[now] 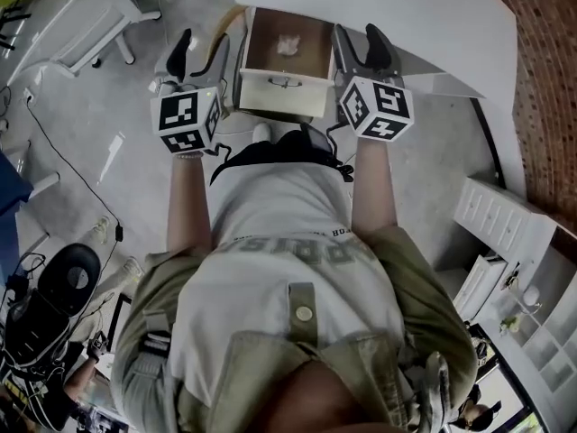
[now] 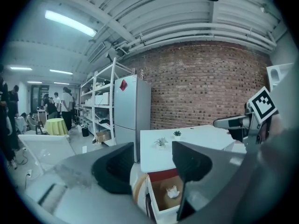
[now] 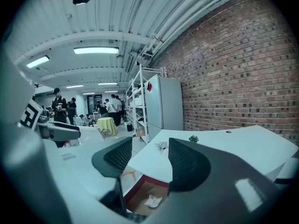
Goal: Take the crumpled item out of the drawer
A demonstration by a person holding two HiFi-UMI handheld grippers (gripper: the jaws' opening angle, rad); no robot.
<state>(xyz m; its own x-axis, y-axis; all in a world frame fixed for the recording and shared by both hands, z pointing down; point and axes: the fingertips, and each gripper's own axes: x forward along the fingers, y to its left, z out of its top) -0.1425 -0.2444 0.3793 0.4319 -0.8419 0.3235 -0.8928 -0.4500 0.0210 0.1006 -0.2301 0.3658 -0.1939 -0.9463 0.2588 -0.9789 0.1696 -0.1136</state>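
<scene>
Arms out ahead of the body. The left gripper (image 1: 200,54) has its jaws apart with nothing between them, and the right gripper (image 1: 359,45) is likewise spread and empty. They flank the drawer (image 1: 281,84), which is pulled out from under the table (image 1: 379,7). The wad (image 1: 288,44) lies loose on the drawer floor toward the back, and neither claw touches it. Step, as judged: approach, pick not yet begun. The next move calls for one gripper to tip down into the drawer, straddle the wad and close lightly, clear of the walls
</scene>
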